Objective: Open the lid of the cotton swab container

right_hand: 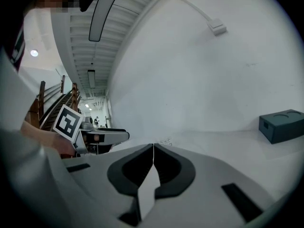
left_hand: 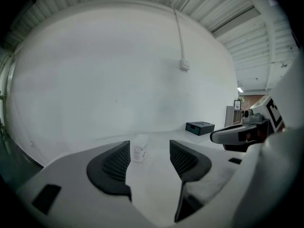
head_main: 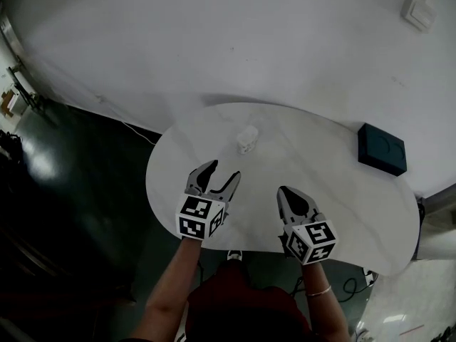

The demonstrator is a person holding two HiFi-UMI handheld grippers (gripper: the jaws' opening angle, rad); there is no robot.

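Observation:
A small white cotton swab container (head_main: 247, 140) stands upright with its lid on, toward the far side of the round white table (head_main: 342, 212). In the left gripper view the container (left_hand: 139, 149) shows ahead between the jaws, well beyond their tips. My left gripper (head_main: 224, 172) is open with nothing between its fingers, near the table's front left. My right gripper (head_main: 283, 190) is shut and empty, to the right of the left one; its two pads meet in the right gripper view (right_hand: 153, 146). Both grippers point toward the container and stay apart from it.
A dark teal box (head_main: 382, 149) lies at the table's far right; it also appears as the box (left_hand: 200, 127) in the left gripper view and the box (right_hand: 282, 124) in the right gripper view. A white wall rises behind the table. A cable (head_main: 135, 130) runs along the dark floor at left.

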